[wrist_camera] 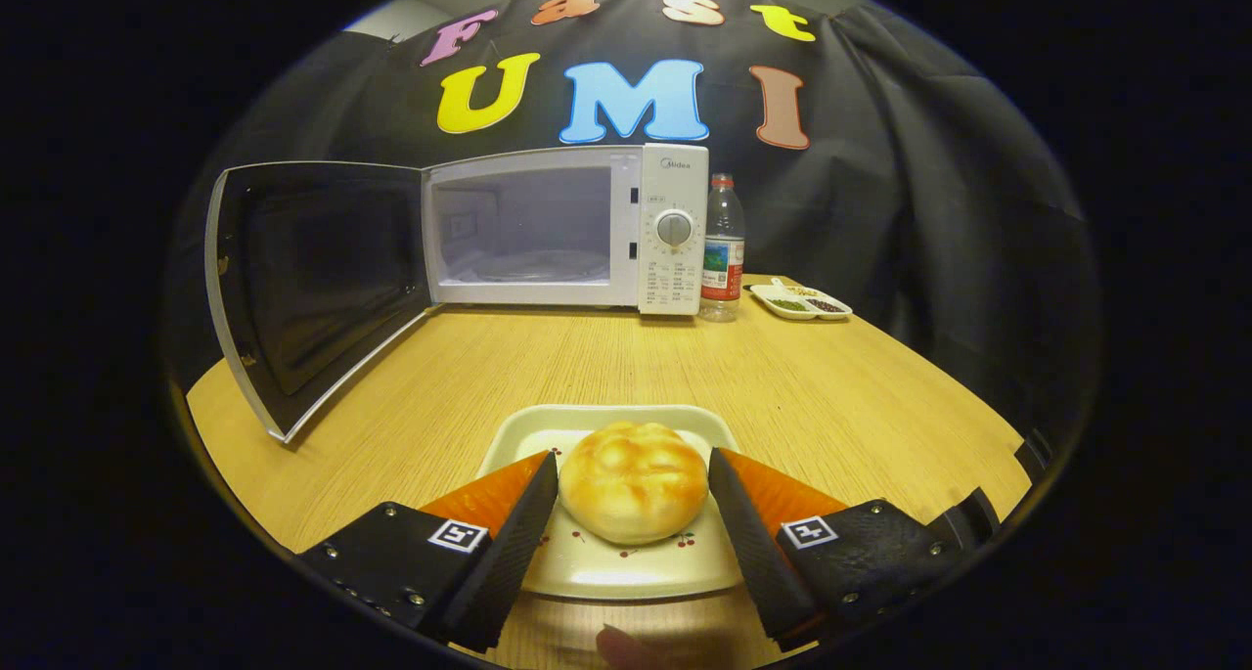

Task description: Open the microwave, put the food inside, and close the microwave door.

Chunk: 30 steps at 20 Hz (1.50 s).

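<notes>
Gripper point(633, 494) open wide, fingers flanking bun point(633, 481) on near plate point(597, 572), gripping nothing. Advise closing gently and evenly, then carrying toward far microwave point(567, 228), door point(313, 279) open.

Gripper view: fisheye camera rides on gripper point(633, 474), looks forward along fingers, low over wooden table point(831, 386), angled slightly down. Very near: bun point(633, 481) on plate point(626, 567), between fingertips. Faces across table toward microwave point(572, 230) at far edge, seen front-on, door point(308, 284) swung open toward camera. Booth wall closes background.
</notes>
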Each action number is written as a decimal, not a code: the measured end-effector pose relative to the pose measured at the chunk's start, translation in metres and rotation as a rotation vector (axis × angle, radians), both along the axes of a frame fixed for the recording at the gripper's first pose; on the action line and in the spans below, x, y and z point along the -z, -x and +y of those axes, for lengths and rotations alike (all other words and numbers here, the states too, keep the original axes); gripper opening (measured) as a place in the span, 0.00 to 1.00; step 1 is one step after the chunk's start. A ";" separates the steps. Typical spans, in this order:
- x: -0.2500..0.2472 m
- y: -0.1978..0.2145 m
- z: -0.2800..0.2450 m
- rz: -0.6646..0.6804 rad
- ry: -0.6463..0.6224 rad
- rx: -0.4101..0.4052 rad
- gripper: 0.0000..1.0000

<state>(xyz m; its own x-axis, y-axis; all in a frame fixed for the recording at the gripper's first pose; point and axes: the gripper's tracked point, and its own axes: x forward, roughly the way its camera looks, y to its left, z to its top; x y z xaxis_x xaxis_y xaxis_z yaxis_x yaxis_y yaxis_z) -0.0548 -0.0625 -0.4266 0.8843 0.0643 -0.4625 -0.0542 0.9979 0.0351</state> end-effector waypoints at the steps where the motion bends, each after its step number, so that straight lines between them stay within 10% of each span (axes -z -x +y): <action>1: -0.001 -0.002 -0.001 -0.007 -0.001 -0.001 0.92; 9: -0.006 0.001 -0.004 0.024 -0.066 0.008 0.53; 23: -0.106 -0.055 0.086 0.036 -0.457 -0.139 0.53; 30: -0.117 -0.128 0.117 -0.002 -0.414 -0.095 0.53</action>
<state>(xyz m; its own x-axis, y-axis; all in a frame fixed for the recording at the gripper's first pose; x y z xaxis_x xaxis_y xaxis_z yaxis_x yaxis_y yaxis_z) 0.0736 0.0543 -0.3092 0.8665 0.3257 -0.3783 -0.1459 0.8900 0.4321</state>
